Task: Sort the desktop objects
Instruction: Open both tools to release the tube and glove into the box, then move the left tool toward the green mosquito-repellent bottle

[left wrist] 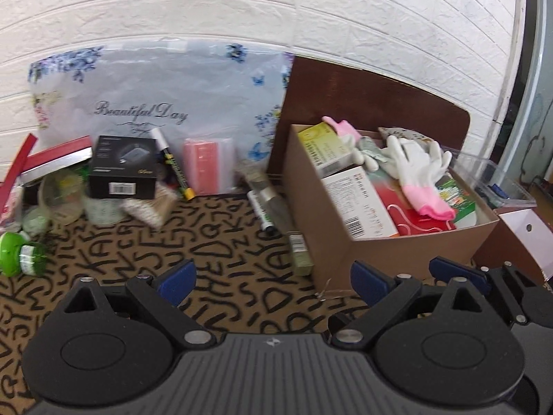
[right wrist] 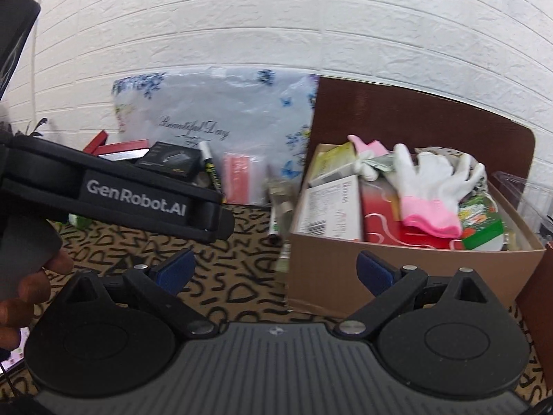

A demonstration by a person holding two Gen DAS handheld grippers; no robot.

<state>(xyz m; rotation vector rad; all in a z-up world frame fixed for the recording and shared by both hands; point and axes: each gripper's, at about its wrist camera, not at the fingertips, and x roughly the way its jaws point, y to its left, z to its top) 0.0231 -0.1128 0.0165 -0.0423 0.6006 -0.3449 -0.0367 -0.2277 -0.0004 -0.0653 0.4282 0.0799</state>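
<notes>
A brown cardboard box (left wrist: pixel 345 242) stands at the right, filled with small cartons, a red packet and a white-and-pink glove (left wrist: pixel 420 173). The box also shows in the right wrist view (right wrist: pixel 380 273) with the glove (right wrist: pixel 432 186) on top. Loose on the patterned mat lie a black box (left wrist: pixel 121 166), a yellow-tipped marker (left wrist: pixel 172 166), a pink packet (left wrist: pixel 205 166), a silver tube (left wrist: pixel 273 204) and a green-capped bottle (left wrist: pixel 20 252). My left gripper (left wrist: pixel 273 282) is open and empty above the mat. My right gripper (right wrist: pixel 274 271) is open and empty before the box's front wall.
A floral plastic bag (left wrist: pixel 155 97) leans on the white brick wall. A red case (left wrist: pixel 52 159) and clear jars (left wrist: pixel 62 193) sit at the left. A clear plastic tray (left wrist: pixel 497 180) and a dark board (left wrist: pixel 380 103) stand behind the box. The left gripper's body (right wrist: pixel 121 193) crosses the right view.
</notes>
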